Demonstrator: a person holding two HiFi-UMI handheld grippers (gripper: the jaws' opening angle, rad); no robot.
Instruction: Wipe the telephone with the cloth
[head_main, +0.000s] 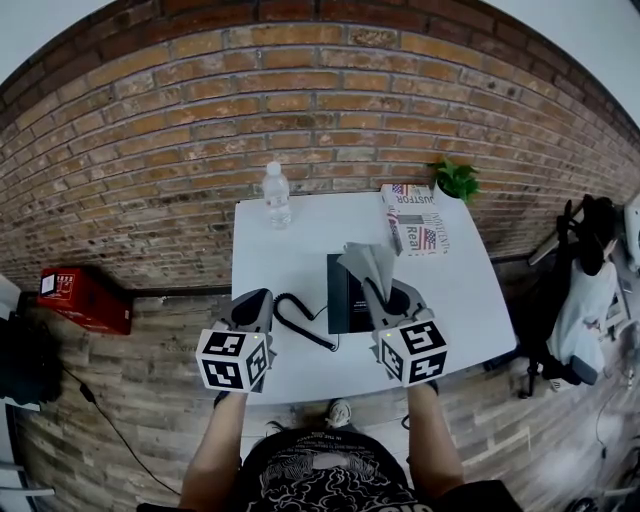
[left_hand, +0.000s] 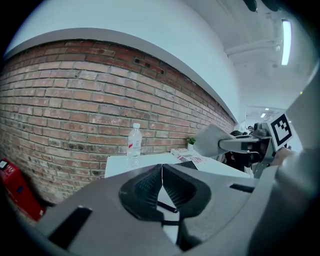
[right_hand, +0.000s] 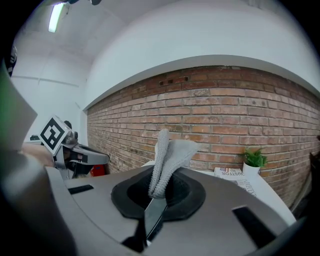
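Note:
A black telephone lies on the white table, and its coiled cord runs off to the left. My right gripper is raised over the phone, shut on a grey cloth that stands up from its jaws; the right gripper view shows the same cloth pinched there. My left gripper hovers at the table's front left near the cord, its jaws pressed together with nothing between them. In the left gripper view the cloth shows at the right.
A clear water bottle stands at the table's back left. Magazines and a small potted plant sit at the back right. A brick wall runs behind. A red case lies on the floor at left.

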